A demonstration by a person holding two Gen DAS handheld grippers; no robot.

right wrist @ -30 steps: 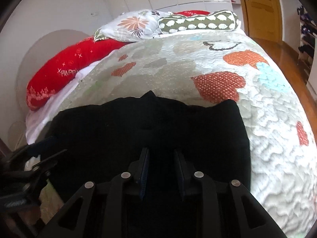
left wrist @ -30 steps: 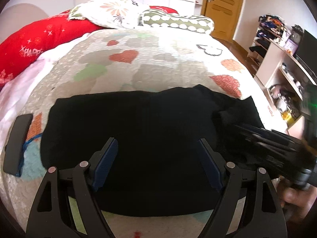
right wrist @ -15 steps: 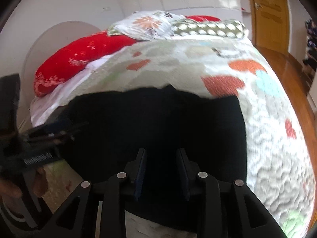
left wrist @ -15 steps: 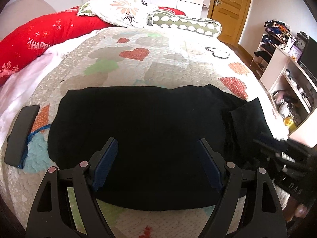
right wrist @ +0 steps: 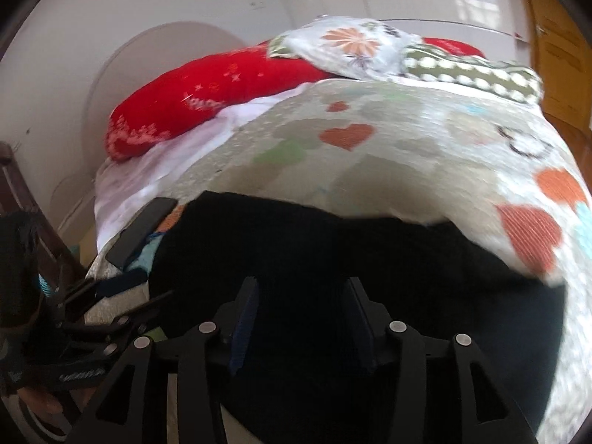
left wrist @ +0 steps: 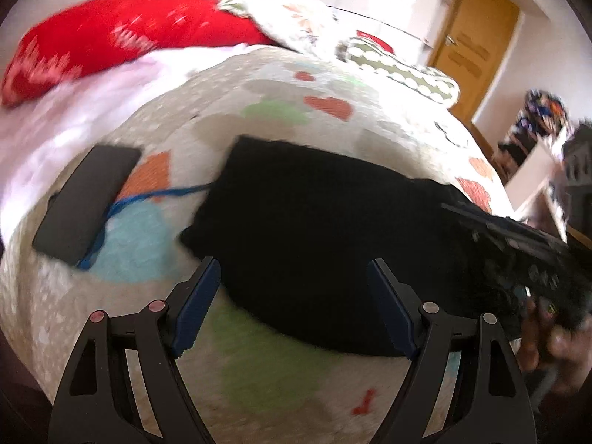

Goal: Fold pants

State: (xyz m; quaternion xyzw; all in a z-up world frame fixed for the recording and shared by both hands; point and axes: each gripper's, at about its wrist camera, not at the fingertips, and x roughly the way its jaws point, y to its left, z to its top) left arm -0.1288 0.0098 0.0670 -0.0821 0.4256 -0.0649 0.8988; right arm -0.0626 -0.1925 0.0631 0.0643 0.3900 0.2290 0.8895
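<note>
The black pants (left wrist: 333,222) lie folded in a flat rectangle on the patterned quilt (left wrist: 281,111); they also show in the right wrist view (right wrist: 333,259). My left gripper (left wrist: 292,292) is open and empty, hovering over the near left corner of the pants. My right gripper (right wrist: 301,318) is open with a moderate gap, empty, just above the near edge of the pants. The right gripper also shows in the left wrist view (left wrist: 518,244) at the pants' right end. The left gripper shows at the left edge of the right wrist view (right wrist: 103,314).
A black phone-like slab (left wrist: 88,203) with a blue cord (left wrist: 148,196) lies left of the pants. A red bolster (left wrist: 122,33) and patterned pillows (right wrist: 351,48) sit at the bed's head. A wooden door (left wrist: 477,37) and shelves (left wrist: 536,137) stand to the right.
Both grippers swung left, the views now blurred. The right gripper's fingers opened wider. The pants lie as before.
</note>
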